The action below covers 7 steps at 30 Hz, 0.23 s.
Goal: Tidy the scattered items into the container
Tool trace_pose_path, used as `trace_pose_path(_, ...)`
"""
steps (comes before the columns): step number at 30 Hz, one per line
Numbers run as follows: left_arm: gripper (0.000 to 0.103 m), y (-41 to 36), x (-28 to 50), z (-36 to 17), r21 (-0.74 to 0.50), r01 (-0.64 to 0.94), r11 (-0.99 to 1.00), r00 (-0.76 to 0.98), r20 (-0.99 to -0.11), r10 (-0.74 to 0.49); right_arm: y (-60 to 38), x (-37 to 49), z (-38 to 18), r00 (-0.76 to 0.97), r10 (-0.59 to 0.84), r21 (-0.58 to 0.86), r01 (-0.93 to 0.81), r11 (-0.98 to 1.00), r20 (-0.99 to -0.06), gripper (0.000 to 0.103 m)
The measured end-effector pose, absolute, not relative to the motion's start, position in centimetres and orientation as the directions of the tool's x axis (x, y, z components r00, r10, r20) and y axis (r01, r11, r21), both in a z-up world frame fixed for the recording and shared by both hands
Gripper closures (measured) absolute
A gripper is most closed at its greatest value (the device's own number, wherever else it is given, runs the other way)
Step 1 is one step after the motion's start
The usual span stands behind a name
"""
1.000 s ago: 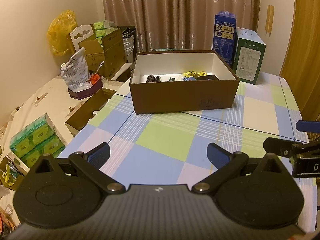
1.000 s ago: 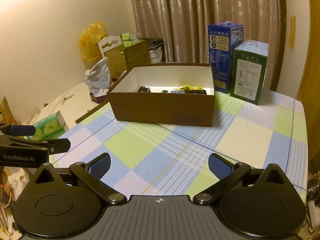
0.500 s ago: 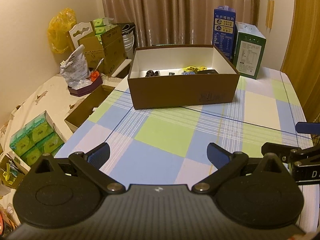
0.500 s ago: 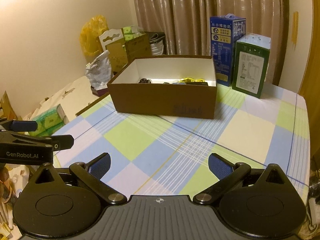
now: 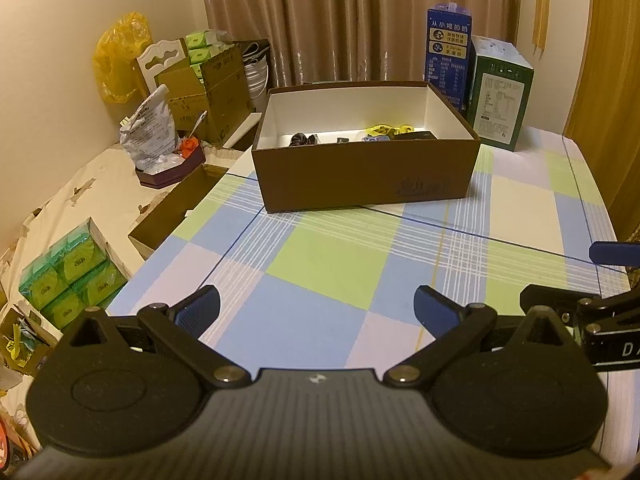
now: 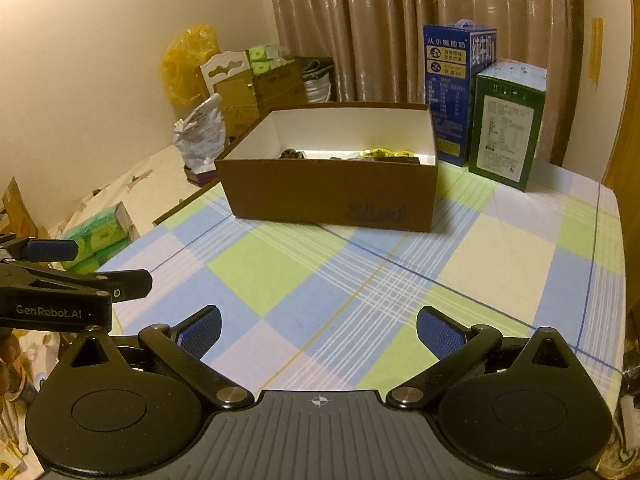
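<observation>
A brown cardboard box (image 5: 360, 176) (image 6: 332, 196) with a white inside stands at the far side of the checked tablecloth (image 5: 332, 264) (image 6: 320, 280). Small items lie on its floor: a dark bundle (image 5: 301, 139), something yellow (image 5: 385, 130) (image 6: 380, 153) and a dark flat piece (image 5: 418, 135). My left gripper (image 5: 316, 309) hangs open over the near part of the cloth with nothing between its fingers. My right gripper (image 6: 318, 326) is open too and holds nothing. Each gripper shows at the edge of the other's view.
A blue carton (image 5: 448, 56) (image 6: 458, 88) and a green carton (image 5: 502, 104) (image 6: 506, 124) stand behind the box at the right. Left of the table are green tissue packs (image 5: 70, 272), cardboard boxes (image 5: 208, 96), a crumpled bag (image 5: 150, 128) and a yellow bag (image 5: 120, 56).
Both grippers have drawn back from the box and risen a little, so the box looks smaller and farther. Both stay open and hold nothing.
</observation>
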State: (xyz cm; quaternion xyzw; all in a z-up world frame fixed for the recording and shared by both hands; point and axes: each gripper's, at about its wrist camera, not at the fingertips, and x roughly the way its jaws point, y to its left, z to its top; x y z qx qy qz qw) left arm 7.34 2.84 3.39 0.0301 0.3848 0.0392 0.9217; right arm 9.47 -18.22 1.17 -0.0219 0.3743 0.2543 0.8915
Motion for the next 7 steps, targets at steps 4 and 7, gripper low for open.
trace_pose_path(4, 0.001, 2.71, 7.46, 3.26, 0.086, -0.045, 0.995, 0.700, -0.708, 0.093, -18.20, 9.60, 1.07, 0.587, 0.435, 0.150, -0.470, 0.870, -0.683, 0.002)
trace_pose_path(7, 0.001, 2.69, 7.56, 3.23, 0.086, -0.044, 0.995, 0.701, -0.707, 0.092, -18.17, 9.64, 1.03, 0.585, 0.435, 0.149, -0.471, 0.869, -0.685, 0.002)
